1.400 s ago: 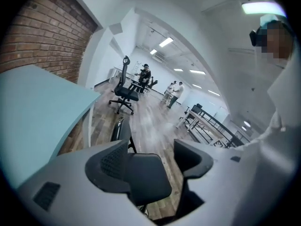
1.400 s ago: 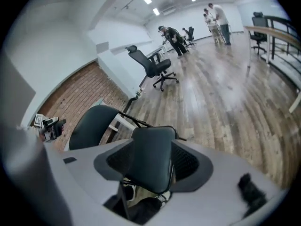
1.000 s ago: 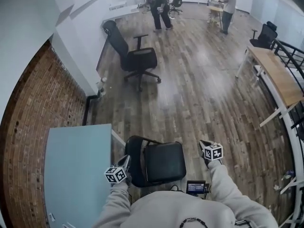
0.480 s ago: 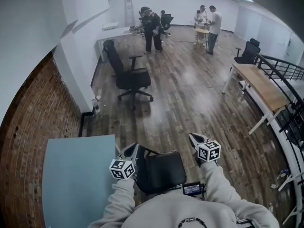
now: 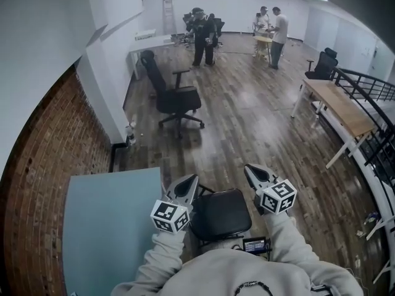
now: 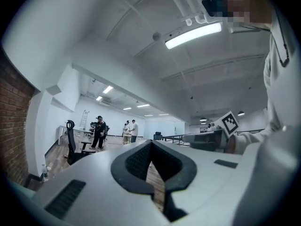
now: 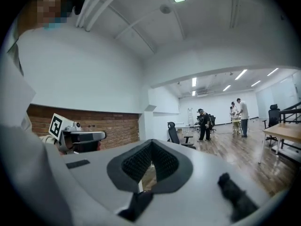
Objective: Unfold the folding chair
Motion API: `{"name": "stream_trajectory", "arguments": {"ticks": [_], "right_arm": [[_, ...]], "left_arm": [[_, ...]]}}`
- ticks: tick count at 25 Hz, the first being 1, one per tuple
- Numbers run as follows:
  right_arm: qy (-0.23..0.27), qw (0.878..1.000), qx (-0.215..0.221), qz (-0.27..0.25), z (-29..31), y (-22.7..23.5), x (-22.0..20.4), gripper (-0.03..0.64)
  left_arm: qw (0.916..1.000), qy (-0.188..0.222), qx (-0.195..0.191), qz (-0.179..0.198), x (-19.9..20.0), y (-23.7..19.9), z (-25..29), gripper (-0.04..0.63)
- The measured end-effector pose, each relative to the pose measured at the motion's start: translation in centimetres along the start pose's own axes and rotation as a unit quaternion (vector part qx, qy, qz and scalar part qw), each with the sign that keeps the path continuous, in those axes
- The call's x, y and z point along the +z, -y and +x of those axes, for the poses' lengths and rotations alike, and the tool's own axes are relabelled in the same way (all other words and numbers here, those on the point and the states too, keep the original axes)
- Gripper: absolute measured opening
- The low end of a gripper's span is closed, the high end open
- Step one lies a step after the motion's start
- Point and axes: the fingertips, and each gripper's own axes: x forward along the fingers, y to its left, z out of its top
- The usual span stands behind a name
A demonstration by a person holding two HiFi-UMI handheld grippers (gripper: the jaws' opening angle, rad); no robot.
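A black padded folding chair stands at six o'clock, seat flat. The grey left gripper at its ten and the grey right gripper at its two hover clear, jaws closed and empty, apparently because unfolding is done.

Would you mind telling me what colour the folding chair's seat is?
Black. The seat shows best in the head view.
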Motion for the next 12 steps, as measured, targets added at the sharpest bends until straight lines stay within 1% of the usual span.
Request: {"name": "stream_trajectory", "arguments": {"ticks": [4,8,12], "right_arm": [[-0.006,1.0,0.005,-0.012,-0.2,-2.5,-0.3,0.006],[0.009,1.0,0.017,-0.01,-0.1,-4.4,1.0,0.006],[0.019,0.999,0.023,-0.03,0.6,-5.9,2.3,0.005]], "left_arm": [[0.9999,0.01,-0.002,0.0,0.1,0.5,-1.6,0.005],[0.9999,0.013,0.001,0.009,0.8,0.3,-2.5,0.005],[0.9995,0.006,0.009,0.029,0.8,-0.4,-3.4,0.005]]}}
